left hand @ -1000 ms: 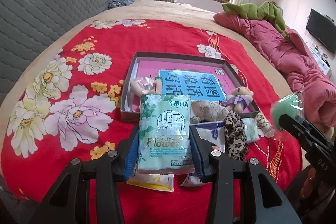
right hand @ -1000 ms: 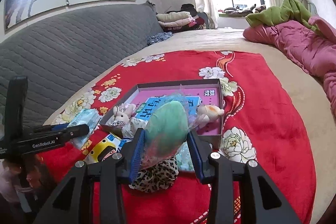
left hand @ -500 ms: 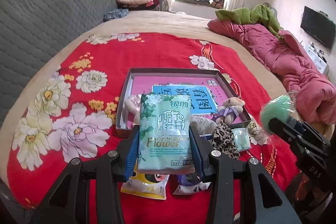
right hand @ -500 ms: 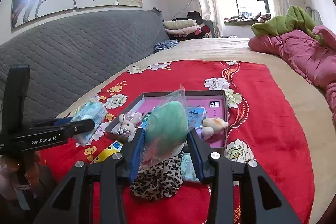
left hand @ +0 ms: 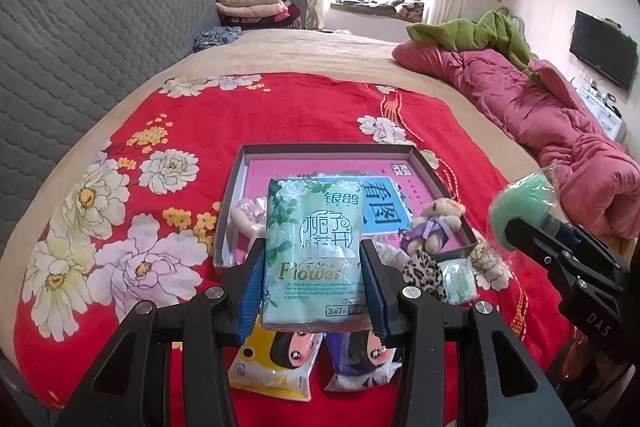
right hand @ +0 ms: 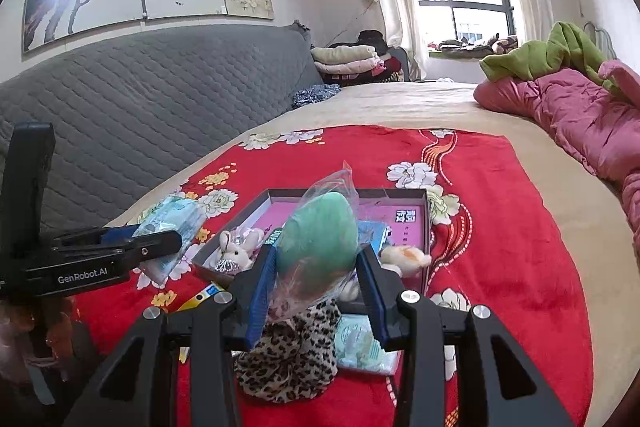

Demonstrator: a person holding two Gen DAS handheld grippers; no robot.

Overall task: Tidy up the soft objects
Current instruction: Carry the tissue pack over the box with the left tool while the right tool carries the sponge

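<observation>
Above the bed: you hold both hand-held grippers up over the red floral blanket (left hand: 312, 107), short of the box.
Left hand-held gripper (left hand: 315, 279): its blue pads are clamped on the sides of a green tissue pack (left hand: 316, 251), which stands upright between them, print facing you.
Right hand-held gripper (right hand: 316, 291): it is clamped on a green sponge in a clear bag (right hand: 318, 239), the bag's loose top sticking up above the fingers.
Box (left hand: 320, 148): the shallow dark-rimmed tray lies on the blanket just ahead of you, with a pink sheet and a blue card inside.
Inside the box: a pink plush bunny (right hand: 236, 251) at the near left corner, a small teddy bear (left hand: 436, 225) at the near right edge.
On the blanket near you: a leopard-print cloth (right hand: 292, 351), a small pale green tissue pack (left hand: 459, 281), and a yellow packet (left hand: 276, 363) beside a purple packet (left hand: 362, 361), both under your left gripper.
</observation>
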